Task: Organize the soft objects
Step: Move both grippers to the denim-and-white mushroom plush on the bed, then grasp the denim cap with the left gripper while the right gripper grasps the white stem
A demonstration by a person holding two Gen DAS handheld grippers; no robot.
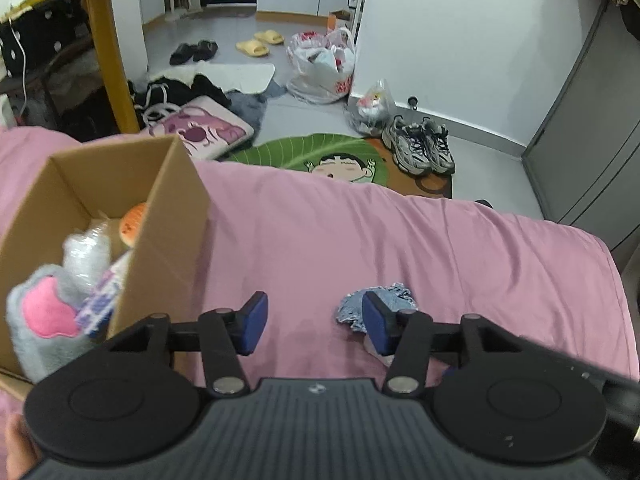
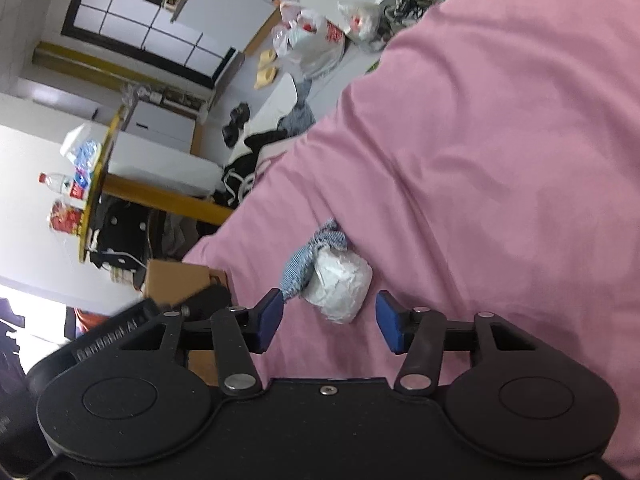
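A cardboard box stands on the pink bed sheet at the left, holding a grey-and-pink plush, a clear wrapped item and an orange toy. A blue striped cloth lies on the sheet by my left gripper's right finger. My left gripper is open and empty, to the right of the box. In the right wrist view the cloth sits against a white crumpled bundle. My right gripper is open, just short of the bundle. The box shows at the left.
Beyond the bed's edge the floor holds a pink cushion, a green cartoon mat, grey sneakers, plastic bags, slippers and dark clothes. A yellow table leg stands at left; a grey cabinet at right.
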